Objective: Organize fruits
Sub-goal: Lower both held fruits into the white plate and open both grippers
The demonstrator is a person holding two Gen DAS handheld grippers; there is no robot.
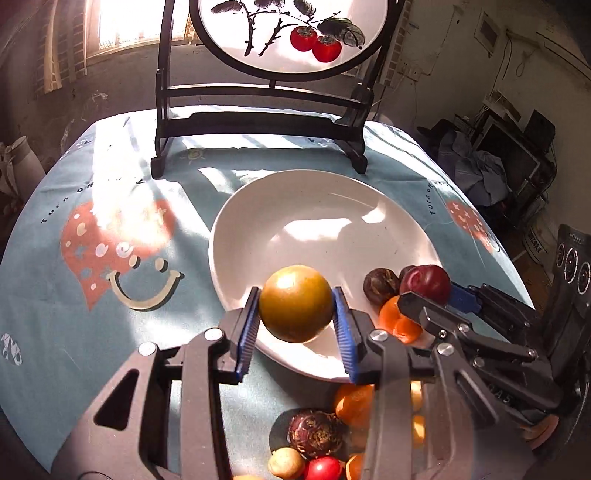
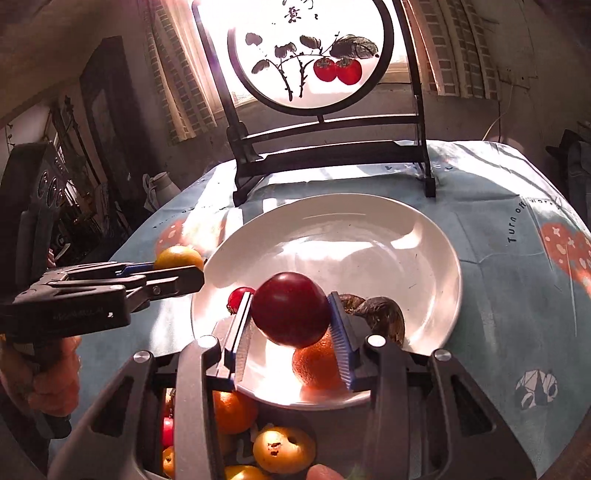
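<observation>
A white plate (image 1: 258, 221) lies on the blue tablecloth. My left gripper (image 1: 297, 314) is shut on a round yellow-green fruit (image 1: 295, 302), held above the plate's near left rim. My right gripper (image 2: 291, 321) is shut on a dark red plum (image 2: 291, 314), held over the plate's near edge; it also shows in the left wrist view (image 1: 424, 284). An orange (image 2: 314, 362) and a brown fruit (image 2: 384, 314) lie under the plum. A small red fruit (image 2: 238, 297) lies on the plate. Several loose fruits (image 1: 317, 432) lie on the cloth in front of the plate.
A dark wooden stand with a round persimmon painting (image 1: 280, 33) stands at the back of the table, just behind the plate. The table's edge (image 1: 22, 221) curves round on the left. A black device (image 1: 572, 266) stands off the table at the right.
</observation>
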